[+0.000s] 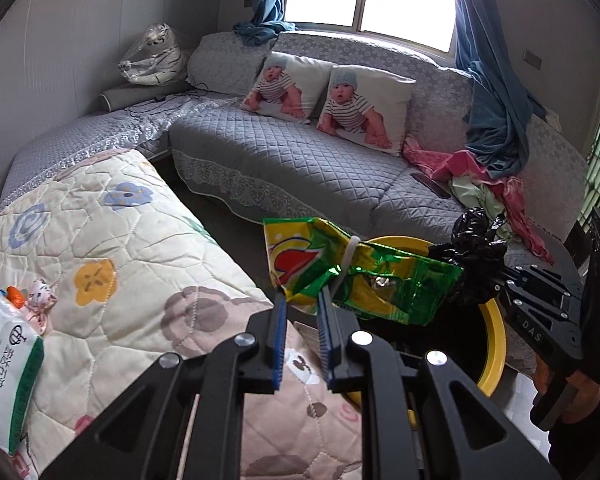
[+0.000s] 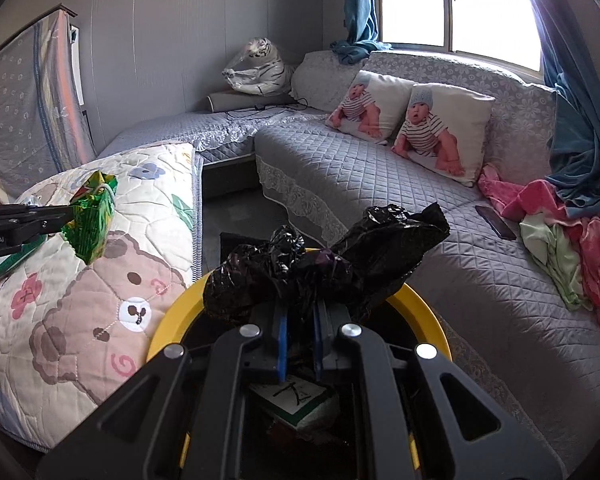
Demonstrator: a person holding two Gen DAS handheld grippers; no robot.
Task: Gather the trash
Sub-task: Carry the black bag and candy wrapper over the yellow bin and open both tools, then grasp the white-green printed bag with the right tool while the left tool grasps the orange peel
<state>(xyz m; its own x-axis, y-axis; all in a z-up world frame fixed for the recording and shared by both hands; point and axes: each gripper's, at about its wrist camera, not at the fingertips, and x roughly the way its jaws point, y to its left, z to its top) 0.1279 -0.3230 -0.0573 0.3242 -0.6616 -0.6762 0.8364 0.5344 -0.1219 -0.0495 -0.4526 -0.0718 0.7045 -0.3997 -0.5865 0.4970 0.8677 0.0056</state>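
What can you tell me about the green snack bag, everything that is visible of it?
The green snack bag is a crinkled, shiny foil-like packet, green and yellow with a red shape printed on it. It looks opened and mostly flat, with silver lining showing at a gap. A pale band crosses its middle. The left gripper pinches its lower edge and holds it in the air, in front of the yellow bin. In the right wrist view it hangs over the patterned quilt.

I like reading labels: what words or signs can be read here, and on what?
"DAS": on the right gripper body.
"RobotAI", start cut off: on the left gripper body.
Tissue pack: Chinese print, too distorted to read.
Green snack bag: logo crumpled, unreadable.
Packet in yellow bin: one unclear character.
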